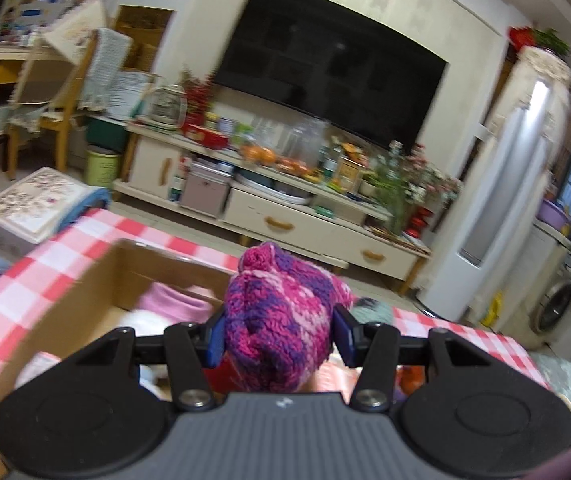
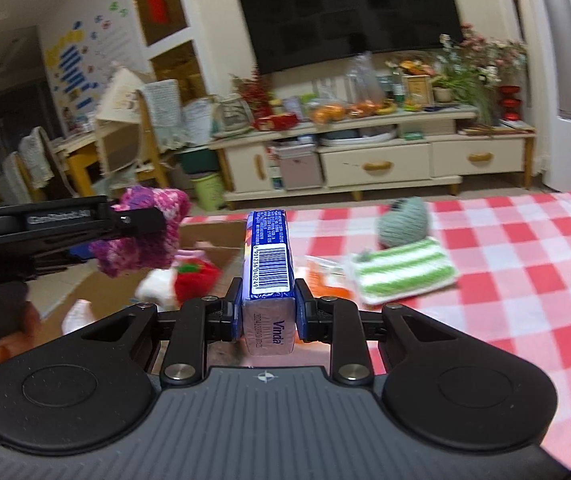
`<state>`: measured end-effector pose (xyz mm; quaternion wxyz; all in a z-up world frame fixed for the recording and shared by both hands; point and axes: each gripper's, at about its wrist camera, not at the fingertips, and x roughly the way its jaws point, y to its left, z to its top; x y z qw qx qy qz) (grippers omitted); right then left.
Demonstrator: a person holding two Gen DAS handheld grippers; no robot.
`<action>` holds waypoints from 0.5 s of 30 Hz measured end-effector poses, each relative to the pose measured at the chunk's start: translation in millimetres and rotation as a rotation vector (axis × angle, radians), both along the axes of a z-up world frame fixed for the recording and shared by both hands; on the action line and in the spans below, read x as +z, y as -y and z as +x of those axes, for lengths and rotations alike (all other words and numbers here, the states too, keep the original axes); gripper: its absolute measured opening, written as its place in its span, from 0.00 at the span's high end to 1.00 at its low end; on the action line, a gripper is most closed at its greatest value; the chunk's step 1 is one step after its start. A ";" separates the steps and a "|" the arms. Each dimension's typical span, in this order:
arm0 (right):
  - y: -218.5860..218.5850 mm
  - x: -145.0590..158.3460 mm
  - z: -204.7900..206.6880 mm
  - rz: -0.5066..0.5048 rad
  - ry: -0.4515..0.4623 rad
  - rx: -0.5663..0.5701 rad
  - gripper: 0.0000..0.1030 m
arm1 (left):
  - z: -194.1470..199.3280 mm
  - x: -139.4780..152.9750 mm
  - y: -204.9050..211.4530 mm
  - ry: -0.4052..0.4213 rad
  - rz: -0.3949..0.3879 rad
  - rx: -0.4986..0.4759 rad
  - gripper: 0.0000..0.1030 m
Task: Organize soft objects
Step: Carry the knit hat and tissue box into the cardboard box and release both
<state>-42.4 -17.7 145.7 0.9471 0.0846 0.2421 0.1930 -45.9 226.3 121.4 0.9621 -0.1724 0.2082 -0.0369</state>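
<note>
Behind everything: a dark television point(image 2: 345, 12) on the far wall, cluttered cream cabinet point(image 2: 373, 152) beneath. Nearer, a worktop point(image 2: 525, 264) under red-and-white checked cloth.

Left gripper point(image 1: 279, 334): clamped on a pink-and-purple crocheted piece point(image 1: 281, 320), blue pads pressed into the yarn on both sides; held over the open cardboard box point(image 1: 85, 300), which fills that view from 7 to 10 o'clock. Inside the box, something pale pink and something white, too blurred to name.

Right gripper point(image 2: 268, 310): closed narrow on a blue Vinda tissue pack point(image 2: 269, 264), barcode side up, pack jutting forward toward 12 o'clock.

Seen from the right wrist: crocheted piece and left gripper at 9 o'clock; green-and-white striped knitted pad point(image 2: 401, 270) on the cloth at 2 o'clock, grey-green knitted ball point(image 2: 403, 222) touching its far edge; red knitted item point(image 2: 193, 280) inside the box at 10 o'clock.
</note>
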 end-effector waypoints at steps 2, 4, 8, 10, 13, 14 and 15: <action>-13.8 2.8 0.4 0.004 0.004 0.035 0.71 | 2.6 -1.8 -11.3 -0.011 -0.006 0.040 0.50; -26.9 4.9 -0.5 0.002 0.008 0.067 0.71 | 6.9 -3.1 -21.0 -0.023 -0.021 0.068 0.50; -50.4 5.9 -0.4 -0.005 0.005 0.122 0.71 | 11.1 -7.9 -34.5 -0.050 -0.029 0.109 0.50; -59.8 5.1 -1.1 -0.013 -0.001 0.144 0.71 | 13.4 -10.8 -38.8 -0.065 -0.030 0.119 0.50; -71.3 2.2 -0.2 -0.028 -0.013 0.171 0.70 | 13.4 -14.8 -43.8 -0.089 -0.020 0.128 0.50; -72.9 1.1 -0.9 -0.034 -0.016 0.176 0.70 | 13.9 -15.8 -44.3 -0.095 -0.017 0.130 0.50; -76.4 0.0 -1.5 -0.039 -0.018 0.181 0.70 | 14.1 -16.7 -45.1 -0.100 -0.014 0.131 0.50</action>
